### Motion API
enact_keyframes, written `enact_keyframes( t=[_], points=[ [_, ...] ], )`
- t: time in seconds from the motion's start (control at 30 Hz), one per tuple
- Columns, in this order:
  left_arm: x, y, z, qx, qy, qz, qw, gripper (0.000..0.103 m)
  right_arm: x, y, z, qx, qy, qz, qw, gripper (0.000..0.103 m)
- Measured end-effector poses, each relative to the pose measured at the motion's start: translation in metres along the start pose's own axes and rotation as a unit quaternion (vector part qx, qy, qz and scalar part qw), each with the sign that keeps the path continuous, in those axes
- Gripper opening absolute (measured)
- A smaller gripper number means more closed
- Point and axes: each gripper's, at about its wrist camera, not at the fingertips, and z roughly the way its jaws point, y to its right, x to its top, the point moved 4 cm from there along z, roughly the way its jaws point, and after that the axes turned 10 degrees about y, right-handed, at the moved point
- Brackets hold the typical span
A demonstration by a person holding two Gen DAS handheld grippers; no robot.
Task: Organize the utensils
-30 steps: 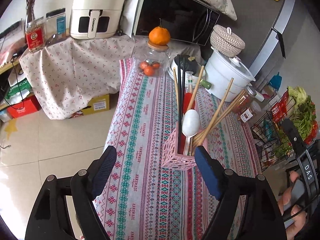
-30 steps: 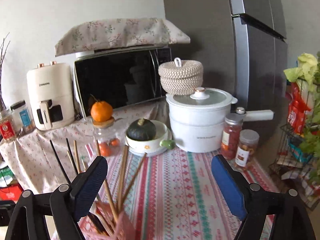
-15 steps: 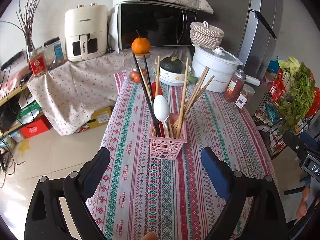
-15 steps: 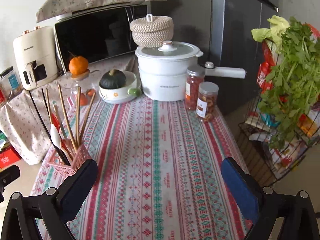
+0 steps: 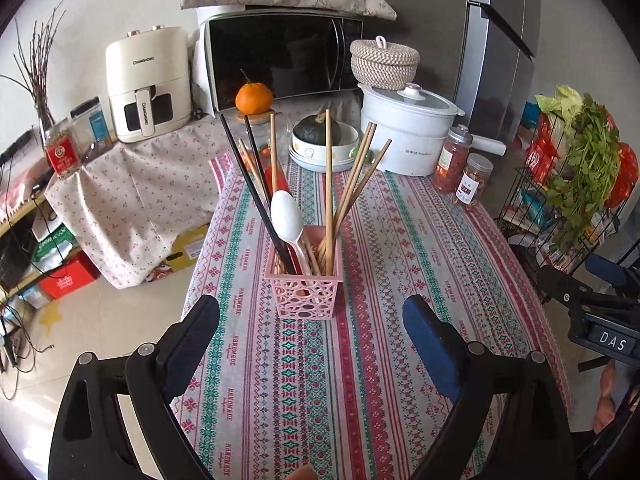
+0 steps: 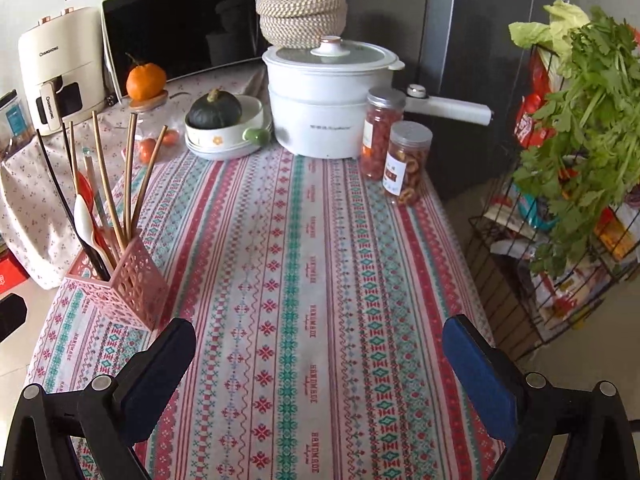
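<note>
Both views have swung level, centring the holder; left claw and right claw have just spread wide, empty. Judged finished: withdraw without knocking chopsticks

striped patterned tablecloth, white lidded pot at the far end, woven basket behind it, two snack jars to its right, green squash in a bowl, orange on a glass jar, microwave, air fryer far left, wire rack of greens right
</note>
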Motion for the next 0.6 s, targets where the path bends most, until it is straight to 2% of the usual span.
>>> enact_keyframes(
  t=[0.6],
  points=[
    [-0.0018,-0.0022,-0.0041,0.001,0.006,-0.002,1.0,0.095,-0.0001,-0.0054,-0.0016,0.004,0.004,0.001,1.0,0.101]
  ],
)
